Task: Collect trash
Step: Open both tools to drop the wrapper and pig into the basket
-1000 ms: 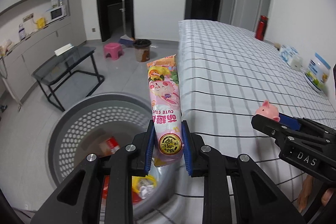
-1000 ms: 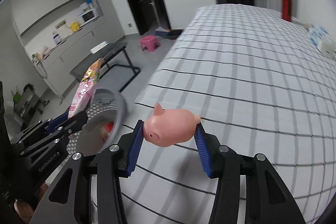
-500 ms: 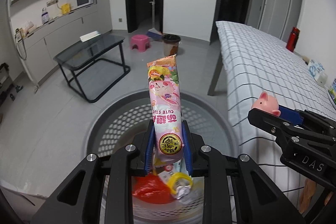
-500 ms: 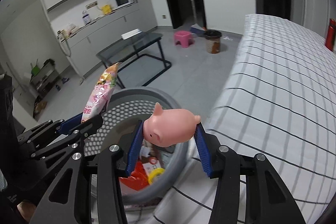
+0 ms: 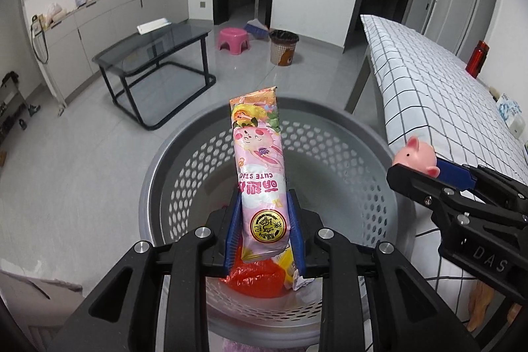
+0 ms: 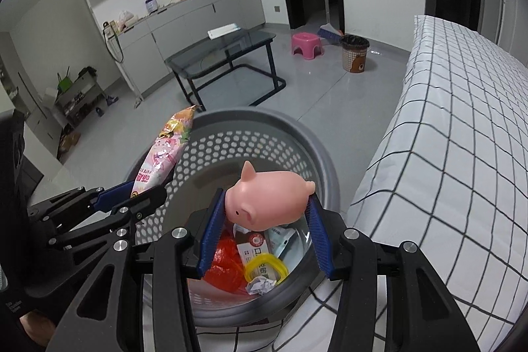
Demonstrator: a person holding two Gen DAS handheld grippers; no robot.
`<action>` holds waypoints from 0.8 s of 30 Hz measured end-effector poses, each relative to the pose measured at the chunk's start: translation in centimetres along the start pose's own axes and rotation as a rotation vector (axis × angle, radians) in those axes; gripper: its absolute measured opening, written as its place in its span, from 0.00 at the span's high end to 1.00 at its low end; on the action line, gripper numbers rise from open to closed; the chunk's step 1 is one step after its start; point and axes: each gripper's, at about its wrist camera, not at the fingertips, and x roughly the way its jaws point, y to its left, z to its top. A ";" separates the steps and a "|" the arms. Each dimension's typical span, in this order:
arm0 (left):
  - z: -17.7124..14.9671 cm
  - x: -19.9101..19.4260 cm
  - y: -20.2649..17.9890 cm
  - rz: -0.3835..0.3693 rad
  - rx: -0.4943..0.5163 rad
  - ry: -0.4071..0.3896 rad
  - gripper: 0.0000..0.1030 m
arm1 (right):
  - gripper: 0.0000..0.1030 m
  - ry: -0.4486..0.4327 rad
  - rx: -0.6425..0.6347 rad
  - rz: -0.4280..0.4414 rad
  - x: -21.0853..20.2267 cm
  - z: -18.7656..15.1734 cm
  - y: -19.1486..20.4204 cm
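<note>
My left gripper [image 5: 263,231] is shut on a pink snack wrapper [image 5: 260,174] and holds it upright over the grey perforated basket [image 5: 330,134]. The wrapper also shows in the right wrist view [image 6: 165,154]. My right gripper [image 6: 262,233] is shut on a pink rubber pig [image 6: 269,200], above the basket [image 6: 264,127]; the pig shows at the right in the left wrist view [image 5: 416,155]. Inside the basket lie a red bag [image 6: 227,266], a yellow ring [image 6: 265,266], paper and a crumpled scrap.
A bed with a checked sheet [image 6: 462,154] runs along the right of the basket. On the grey floor stand a glass-top table [image 5: 155,48], a pink stool [image 5: 232,38] and a small waste bin [image 5: 283,47]. A counter with a microwave lines the left wall.
Both grippers have swung left from over the bed to above the basket, still holding the wrapper and the pig. The basket now fills the middle of both views.
</note>
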 end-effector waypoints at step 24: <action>-0.1 -1.3 0.8 0.068 -0.021 -0.037 0.39 | 0.35 -0.021 -0.005 0.029 0.0 -0.8 -0.2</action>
